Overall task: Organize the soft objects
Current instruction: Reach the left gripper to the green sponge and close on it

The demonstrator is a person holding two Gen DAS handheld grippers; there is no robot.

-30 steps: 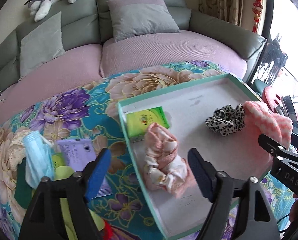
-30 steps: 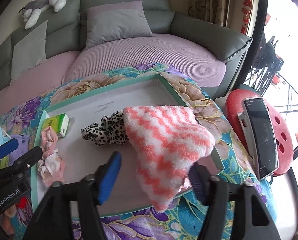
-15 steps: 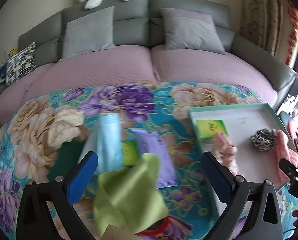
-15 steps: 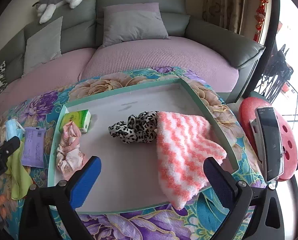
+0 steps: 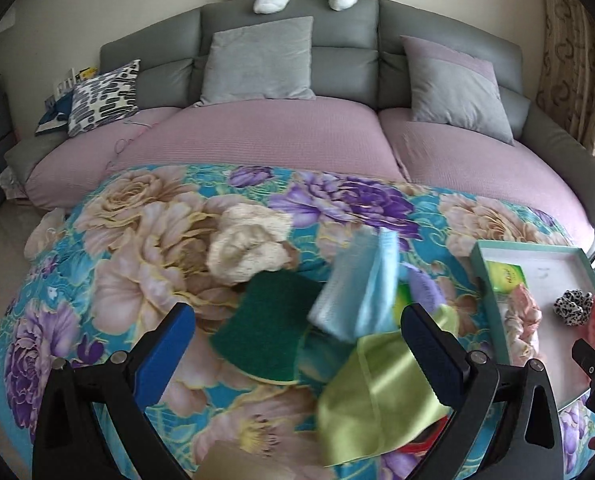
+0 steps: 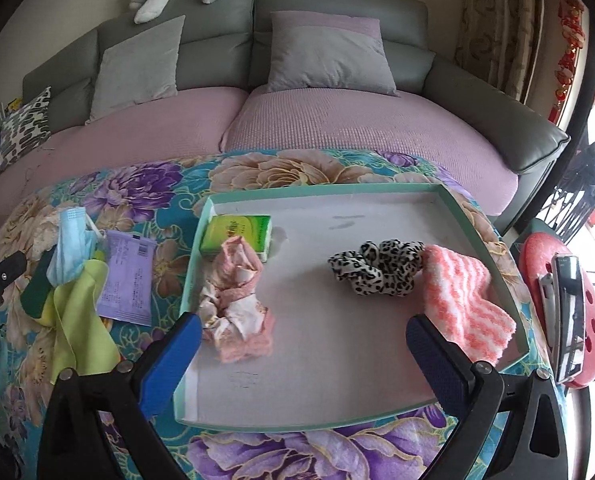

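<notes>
Both hand-held grippers, left (image 5: 297,344) and right (image 6: 301,346), now gape wide and empty, having let go inside the tray (image 6: 321,194). The striped sock (image 6: 463,304) and pink cloth (image 6: 237,300) lie in the tray; the left has swung to the yellow-green cloth (image 5: 377,396) beside the tray, likely next.

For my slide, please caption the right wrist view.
Open right gripper above shallow teal-rimmed tray holding fluffy pink-and-white striped sock.

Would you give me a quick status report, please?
Left gripper and right gripper open, empty. Four items in tray. Yellow-green cloth next, nothing blocking.
</notes>
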